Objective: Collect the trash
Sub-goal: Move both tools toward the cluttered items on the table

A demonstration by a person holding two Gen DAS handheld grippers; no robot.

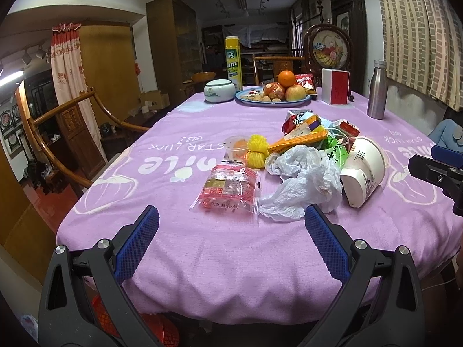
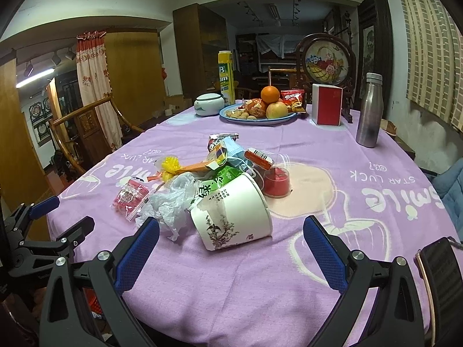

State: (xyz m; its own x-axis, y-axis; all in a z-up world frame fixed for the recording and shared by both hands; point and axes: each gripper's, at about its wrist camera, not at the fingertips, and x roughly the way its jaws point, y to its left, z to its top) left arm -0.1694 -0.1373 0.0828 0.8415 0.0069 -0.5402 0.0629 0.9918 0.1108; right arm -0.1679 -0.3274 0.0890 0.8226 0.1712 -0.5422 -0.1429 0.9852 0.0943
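In the left wrist view, the left gripper (image 1: 231, 231) hangs over the near edge of the purple tablecloth (image 1: 231, 274) with its jaws wide apart and nothing between them. All the trash lies uncollected: a red snack packet (image 1: 228, 191) at 12 o'clock just beyond the fingertips, a crumpled plastic bag (image 1: 303, 182) at 1 o'clock touching a tipped paper cup (image 1: 363, 170), and behind them yellow netting (image 1: 257, 151), a clear jelly cup (image 1: 236, 147) and a heap of cartons and wrappers (image 1: 315, 133). The right gripper shows only as a dark edge at 3 o'clock. In the right wrist view, the right gripper (image 2: 231, 248) is likewise spread wide and empty, the paper cup (image 2: 231, 211) lying on its side at 12 o'clock between the fingertips' line and the pile, a red lidded cup (image 2: 276, 183) behind it at 1 o'clock, and the plastic bag (image 2: 170, 202) at 11 o'clock. The left gripper (image 2: 55, 217) sits at 9 o'clock. The fruit plate (image 2: 257, 119) and steel bottle (image 2: 369, 110) at the far side look like keepers. I judge the task barely begun: 0 pieces are gathered, and no bin is clearly seen.
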